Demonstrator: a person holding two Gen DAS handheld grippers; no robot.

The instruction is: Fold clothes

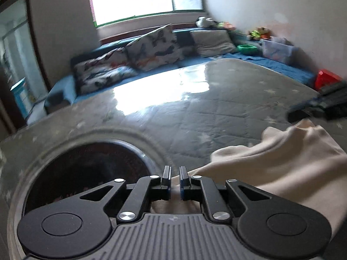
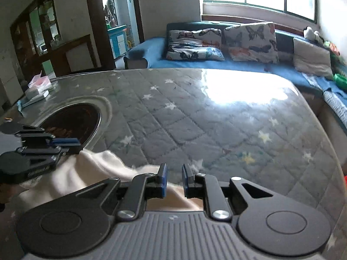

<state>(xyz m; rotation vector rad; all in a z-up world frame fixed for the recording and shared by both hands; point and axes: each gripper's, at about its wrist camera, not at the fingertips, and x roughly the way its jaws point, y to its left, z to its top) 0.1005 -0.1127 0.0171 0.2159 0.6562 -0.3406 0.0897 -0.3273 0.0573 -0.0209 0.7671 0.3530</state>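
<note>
A cream garment lies bunched on the grey quilted, star-patterned table cover. My left gripper is nearly shut, its fingers pinching the garment's left edge; it shows from the side in the right wrist view, gripping the cloth. My right gripper has its jaws slightly apart, with cream cloth running beneath and between them. It appears blurred at the right edge of the left wrist view, at the garment's far corner.
A round dark opening with a metal rim is set in the table, left of the garment; it also shows in the right wrist view. A blue sofa with butterfly cushions runs behind. Small boxes sit at the far left.
</note>
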